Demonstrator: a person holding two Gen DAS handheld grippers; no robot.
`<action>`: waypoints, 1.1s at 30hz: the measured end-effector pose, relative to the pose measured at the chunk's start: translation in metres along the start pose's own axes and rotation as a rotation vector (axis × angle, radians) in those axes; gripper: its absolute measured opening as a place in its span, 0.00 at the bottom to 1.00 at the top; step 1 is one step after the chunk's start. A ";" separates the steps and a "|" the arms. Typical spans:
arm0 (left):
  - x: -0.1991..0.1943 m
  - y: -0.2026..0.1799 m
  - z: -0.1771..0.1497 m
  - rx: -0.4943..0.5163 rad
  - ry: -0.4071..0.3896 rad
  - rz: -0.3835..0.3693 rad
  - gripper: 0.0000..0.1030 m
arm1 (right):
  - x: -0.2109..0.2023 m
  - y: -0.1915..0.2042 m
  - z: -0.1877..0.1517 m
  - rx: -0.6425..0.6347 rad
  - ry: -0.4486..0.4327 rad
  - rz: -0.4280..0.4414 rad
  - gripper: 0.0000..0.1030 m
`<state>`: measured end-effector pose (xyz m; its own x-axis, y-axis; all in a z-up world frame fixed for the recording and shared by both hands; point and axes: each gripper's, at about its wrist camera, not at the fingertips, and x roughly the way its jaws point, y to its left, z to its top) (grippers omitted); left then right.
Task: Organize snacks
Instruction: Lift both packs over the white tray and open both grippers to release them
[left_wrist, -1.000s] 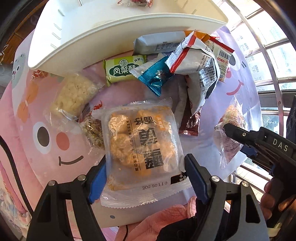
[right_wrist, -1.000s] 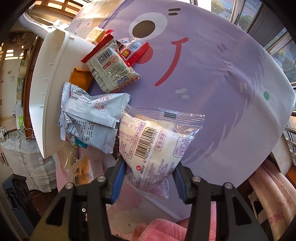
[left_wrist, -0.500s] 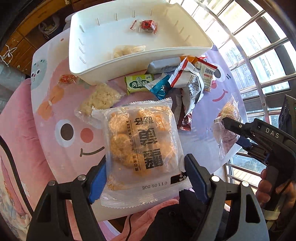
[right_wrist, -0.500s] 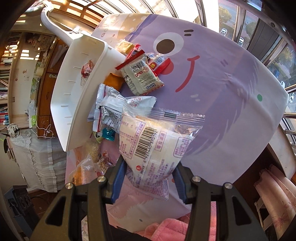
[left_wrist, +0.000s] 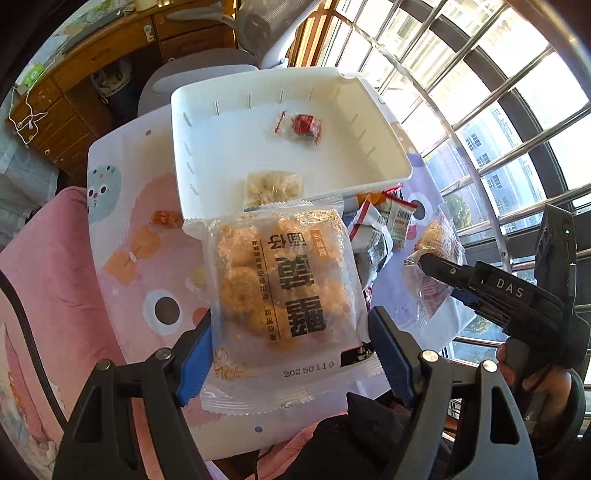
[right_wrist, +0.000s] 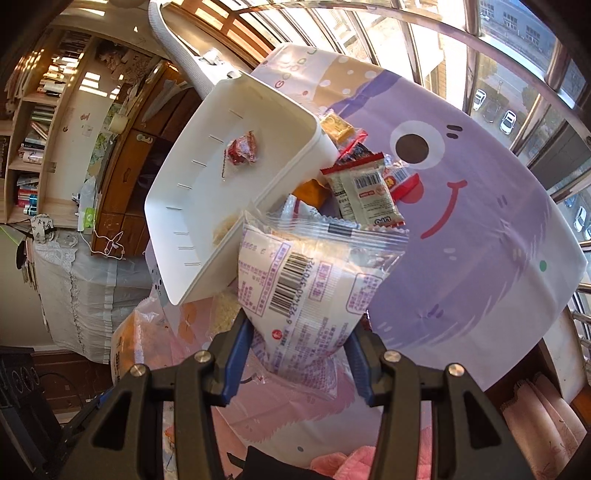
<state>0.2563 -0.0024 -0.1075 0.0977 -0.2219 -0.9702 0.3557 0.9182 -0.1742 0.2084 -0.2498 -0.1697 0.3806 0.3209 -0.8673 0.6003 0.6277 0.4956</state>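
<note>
My left gripper (left_wrist: 291, 354) has its fingers clamped on the two side edges of a clear packet of golden puffs (left_wrist: 282, 291), held up in the air in front of the white bin (left_wrist: 373, 110). The packet's lower seal reads "20250110"; its large black characters sit sideways to me. My right gripper (right_wrist: 299, 363) pinches a clear packet with purple print and a barcode (right_wrist: 310, 291) by its lower end, above the bench (right_wrist: 480, 221) with its cartoon-face cloth. The bin's floor is mostly bare: only a small red sweet (left_wrist: 304, 125) and a pale crumbly packet (left_wrist: 273, 186) lie in it. Loose snacks (right_wrist: 364, 192) crowd the bin's near wall. The cloth's purple half lies open out to the bench edge. My right gripper's body reads "DAS".
</note>
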 end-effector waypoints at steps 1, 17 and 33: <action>-0.003 0.001 0.005 -0.002 -0.010 0.002 0.75 | 0.000 0.004 0.003 -0.011 -0.006 -0.002 0.47; -0.004 0.022 0.076 -0.058 -0.158 0.008 0.75 | 0.005 0.054 0.064 -0.201 -0.136 -0.039 0.47; 0.044 0.040 0.105 -0.123 -0.300 -0.076 0.75 | 0.042 0.067 0.103 -0.369 -0.188 -0.029 0.49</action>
<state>0.3723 -0.0097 -0.1390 0.3514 -0.3614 -0.8637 0.2594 0.9240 -0.2810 0.3374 -0.2671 -0.1683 0.5098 0.1855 -0.8400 0.3330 0.8578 0.3915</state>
